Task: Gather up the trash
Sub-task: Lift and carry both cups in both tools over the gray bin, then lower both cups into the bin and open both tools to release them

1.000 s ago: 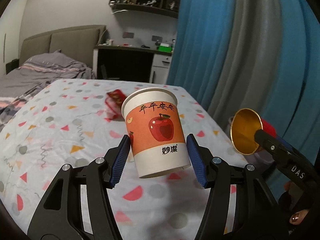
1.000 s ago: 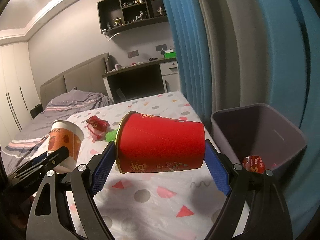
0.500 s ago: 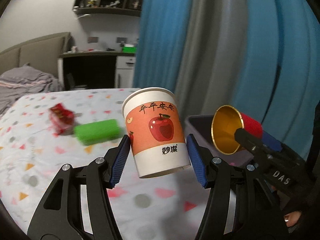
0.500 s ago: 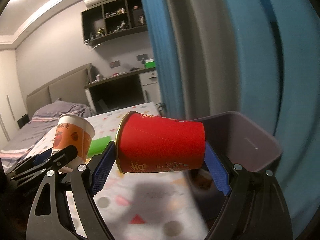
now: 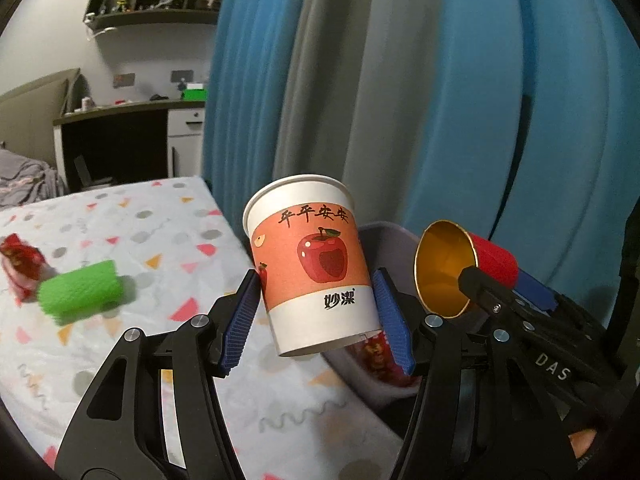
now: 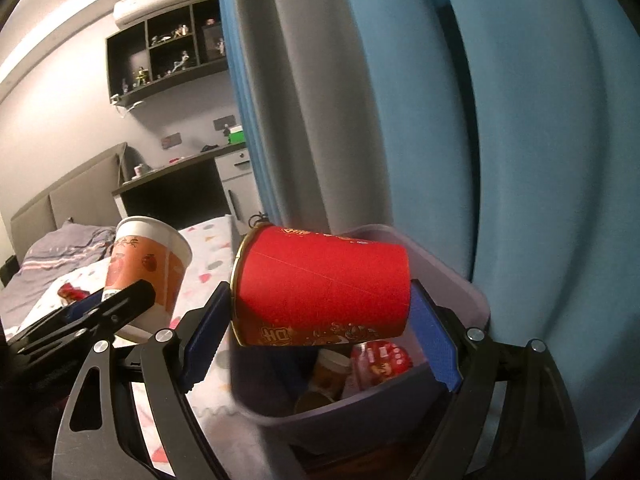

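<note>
1. My left gripper (image 5: 316, 312) has its blue pads pressed on both sides of the apple-print paper cup (image 5: 310, 264), which stands nearly upright between them, mouth up and tipped a little.
2. My right gripper (image 6: 320, 332) is clamped end to end on the red cup (image 6: 324, 288), which lies sideways, gold rim toward the left pad and base toward the right pad.
3. From the left wrist view the red cup's gold inside faces the camera, just to the right of the apple cup.
4. Below and behind the red cup sits the grey bin (image 6: 460, 292), beside the bed's edge; inside it I see a paper cup (image 6: 328, 368) and a red wrapper (image 6: 380, 360).
5. On the patterned bedspread (image 5: 120, 360), well to the left, lie a green roll (image 5: 80, 292) and, touching its far end, a red packet (image 5: 20, 264).
6. Blue and grey curtains (image 5: 400, 100) hang behind the bin.
</note>
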The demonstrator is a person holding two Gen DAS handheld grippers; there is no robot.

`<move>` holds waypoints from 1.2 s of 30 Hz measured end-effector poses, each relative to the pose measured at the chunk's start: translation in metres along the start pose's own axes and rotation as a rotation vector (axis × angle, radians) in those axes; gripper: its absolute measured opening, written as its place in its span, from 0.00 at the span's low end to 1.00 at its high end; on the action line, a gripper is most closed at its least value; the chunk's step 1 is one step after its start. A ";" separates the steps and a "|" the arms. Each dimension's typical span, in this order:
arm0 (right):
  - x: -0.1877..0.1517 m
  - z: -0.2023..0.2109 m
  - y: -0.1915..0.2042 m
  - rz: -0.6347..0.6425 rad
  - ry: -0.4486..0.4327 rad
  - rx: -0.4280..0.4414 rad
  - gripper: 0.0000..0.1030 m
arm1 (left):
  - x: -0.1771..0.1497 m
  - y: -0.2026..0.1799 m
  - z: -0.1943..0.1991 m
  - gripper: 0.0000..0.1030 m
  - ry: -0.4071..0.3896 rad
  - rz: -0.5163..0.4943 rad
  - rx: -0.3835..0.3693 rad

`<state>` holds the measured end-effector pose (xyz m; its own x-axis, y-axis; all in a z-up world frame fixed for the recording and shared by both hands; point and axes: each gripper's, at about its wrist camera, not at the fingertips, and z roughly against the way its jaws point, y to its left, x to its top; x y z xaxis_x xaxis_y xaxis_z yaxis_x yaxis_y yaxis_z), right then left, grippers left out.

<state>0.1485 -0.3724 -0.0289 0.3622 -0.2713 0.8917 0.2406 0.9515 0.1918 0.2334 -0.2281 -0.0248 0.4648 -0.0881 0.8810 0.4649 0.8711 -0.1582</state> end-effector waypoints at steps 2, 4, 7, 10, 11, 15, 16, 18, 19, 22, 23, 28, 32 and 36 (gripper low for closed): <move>0.002 -0.007 -0.004 0.005 0.004 -0.007 0.80 | -0.001 -0.003 -0.011 0.56 0.013 0.004 -0.016; 0.001 -0.012 -0.008 0.008 0.010 -0.015 0.80 | -0.002 -0.004 -0.021 0.56 0.023 0.009 -0.030; 0.000 -0.018 -0.013 0.008 0.019 -0.024 0.80 | -0.002 -0.006 -0.033 0.56 0.034 0.008 -0.041; 0.000 -0.024 -0.016 0.013 0.028 -0.033 0.80 | -0.003 -0.007 -0.043 0.56 0.050 0.014 -0.056; -0.001 -0.026 -0.017 0.016 0.033 -0.036 0.80 | -0.004 -0.007 -0.046 0.56 0.056 0.017 -0.061; -0.003 -0.032 -0.022 0.015 0.046 -0.045 0.80 | -0.004 -0.007 -0.056 0.56 0.070 0.028 -0.071; -0.004 -0.034 -0.023 0.013 0.051 -0.044 0.80 | -0.005 -0.008 -0.058 0.56 0.075 0.027 -0.072; -0.005 -0.036 -0.024 0.011 0.058 -0.044 0.80 | -0.005 -0.008 -0.063 0.56 0.084 0.030 -0.081; -0.005 -0.036 -0.024 0.013 0.060 -0.045 0.80 | -0.005 -0.008 -0.065 0.56 0.089 0.032 -0.084; -0.006 -0.039 -0.026 0.014 0.067 -0.045 0.80 | -0.006 -0.008 -0.070 0.56 0.096 0.034 -0.093; -0.007 -0.040 -0.027 0.013 0.070 -0.045 0.80 | -0.006 -0.008 -0.070 0.56 0.097 0.035 -0.096; -0.006 -0.045 -0.027 0.013 0.081 -0.043 0.80 | -0.006 -0.004 -0.075 0.56 0.106 0.059 -0.123; -0.005 -0.047 -0.029 0.011 0.087 -0.040 0.80 | -0.007 -0.001 -0.077 0.56 0.111 0.077 -0.140; -0.005 -0.049 -0.029 0.009 0.094 -0.042 0.80 | -0.008 0.001 -0.078 0.57 0.119 0.090 -0.150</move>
<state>0.1839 -0.4062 -0.0592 0.4473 -0.2771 0.8504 0.2737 0.9476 0.1648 0.2896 -0.2641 -0.0666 0.5908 -0.0773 0.8031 0.5206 0.7970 -0.3063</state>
